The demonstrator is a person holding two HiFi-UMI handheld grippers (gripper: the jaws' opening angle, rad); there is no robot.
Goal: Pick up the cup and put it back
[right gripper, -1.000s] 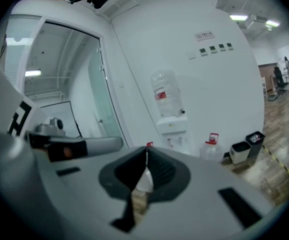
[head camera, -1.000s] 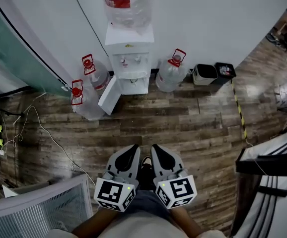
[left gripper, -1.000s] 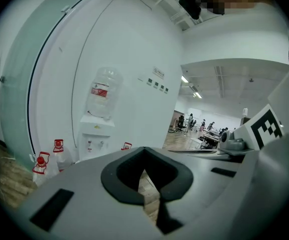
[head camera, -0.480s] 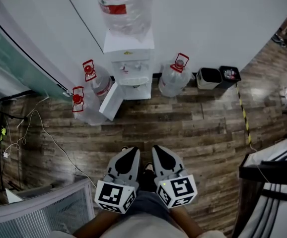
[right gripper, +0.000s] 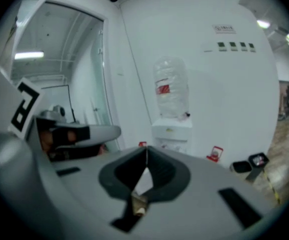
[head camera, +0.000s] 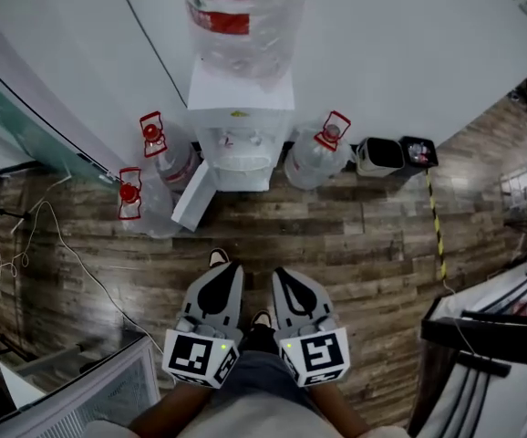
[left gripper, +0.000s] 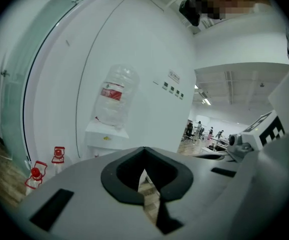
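No cup shows in any view. A white water dispenser (head camera: 241,108) with a clear bottle (head camera: 242,12) on top stands against the wall ahead; it also shows in the left gripper view (left gripper: 104,136) and the right gripper view (right gripper: 170,131). My left gripper (head camera: 230,267) and right gripper (head camera: 280,272) hang side by side close to the body, well short of the dispenser. Both are shut with nothing between the jaws; the tips meet in the left gripper view (left gripper: 144,149) and the right gripper view (right gripper: 146,148).
Spare water bottles with red caps (head camera: 159,149) (head camera: 136,203) (head camera: 323,153) stand on the wooden floor around the dispenser, whose lower door (head camera: 193,197) hangs open. Two small bins (head camera: 377,156) (head camera: 418,153) sit to its right. White mesh furniture (head camera: 90,395) lies lower left, a dark frame (head camera: 482,336) lower right.
The dispenser has come nearer and larger in the head view, and a shoe now shows ahead of the grippers. Both grippers stay shut, side by side.
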